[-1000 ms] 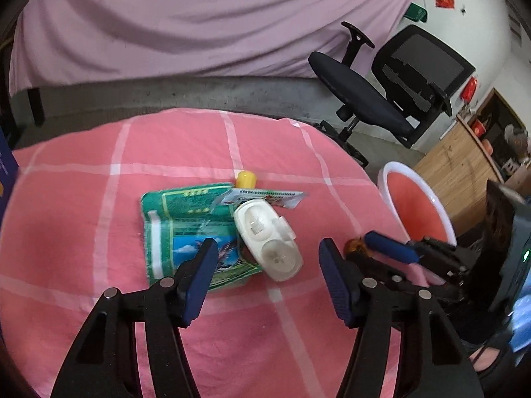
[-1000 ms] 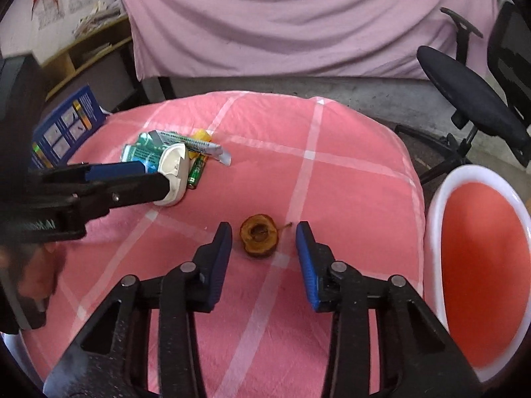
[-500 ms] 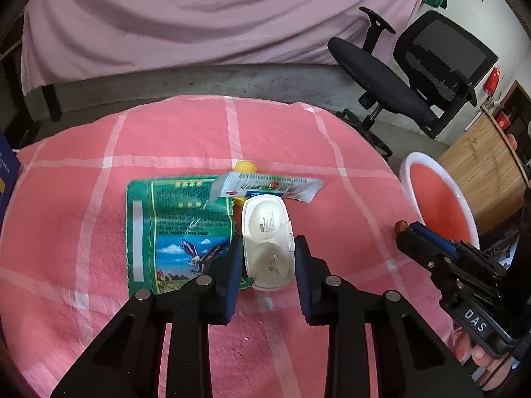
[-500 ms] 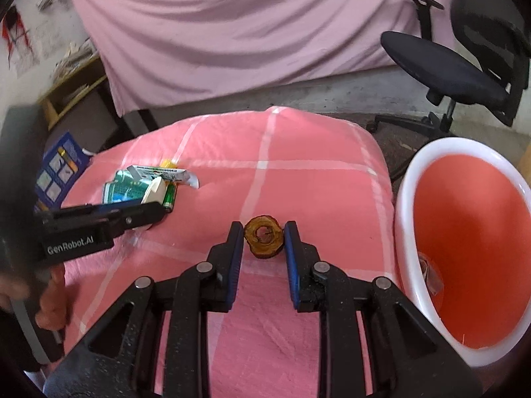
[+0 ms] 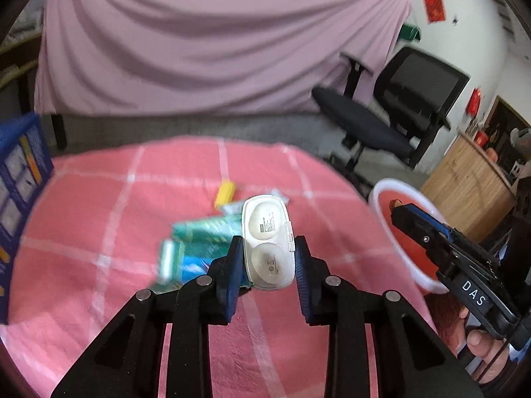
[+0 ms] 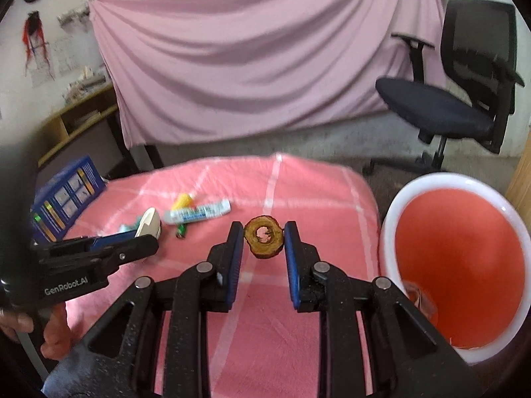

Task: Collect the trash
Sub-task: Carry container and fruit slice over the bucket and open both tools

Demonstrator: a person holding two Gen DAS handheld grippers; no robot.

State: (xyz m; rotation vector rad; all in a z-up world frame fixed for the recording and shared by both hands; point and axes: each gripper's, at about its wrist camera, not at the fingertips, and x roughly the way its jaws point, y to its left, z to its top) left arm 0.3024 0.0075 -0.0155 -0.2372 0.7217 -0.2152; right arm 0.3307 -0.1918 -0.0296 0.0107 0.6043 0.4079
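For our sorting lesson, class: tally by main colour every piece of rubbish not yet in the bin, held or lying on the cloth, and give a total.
White: 2 (case, sachet)
Green: 2 (packet, battery)
Yellow: 1 (tube)
Brown: 1 (ring)
Total: 6

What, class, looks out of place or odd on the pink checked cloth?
Litter lies scattered in a loose heap: a crumpled green packet, a white tube, a yellow cap and a small green battery. The left gripper holds a white plastic case; the right gripper holds a brown dried ring beside the bin.
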